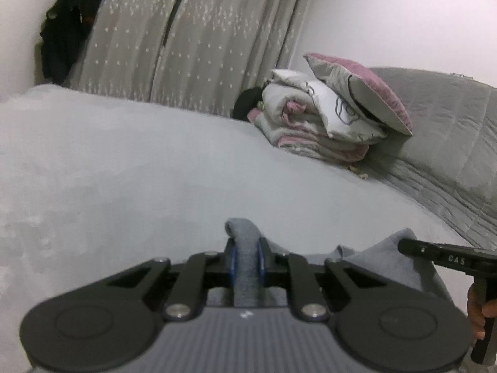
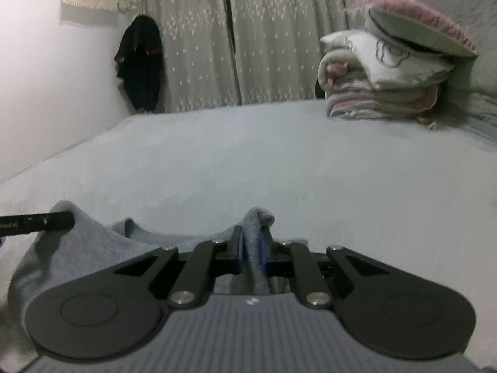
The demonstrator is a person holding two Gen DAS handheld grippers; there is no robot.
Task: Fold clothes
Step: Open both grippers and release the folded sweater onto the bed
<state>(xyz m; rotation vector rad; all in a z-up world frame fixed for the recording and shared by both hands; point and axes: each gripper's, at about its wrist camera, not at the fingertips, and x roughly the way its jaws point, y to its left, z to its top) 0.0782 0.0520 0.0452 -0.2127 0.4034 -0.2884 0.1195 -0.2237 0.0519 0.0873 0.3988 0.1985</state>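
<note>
A blue-grey garment (image 1: 376,256) hangs between my two grippers above a pale grey bed sheet (image 1: 124,171). My left gripper (image 1: 247,248) is shut on one bunched edge of the garment. My right gripper (image 2: 253,242) is shut on another bunched edge of the garment (image 2: 80,248), which sags between the two holds. The right gripper's finger shows at the right edge of the left wrist view (image 1: 435,255). The left gripper's finger shows at the left edge of the right wrist view (image 2: 40,220). Most of the garment is hidden below the gripper bodies.
A stack of folded blankets and pillows (image 1: 329,118) with a pink-edged cushion (image 2: 416,28) on top sits at the far right of the bed. A grey quilt (image 1: 444,143) lies beside it. Grey curtains (image 2: 248,37) and a dark hanging garment (image 2: 139,62) are behind the bed.
</note>
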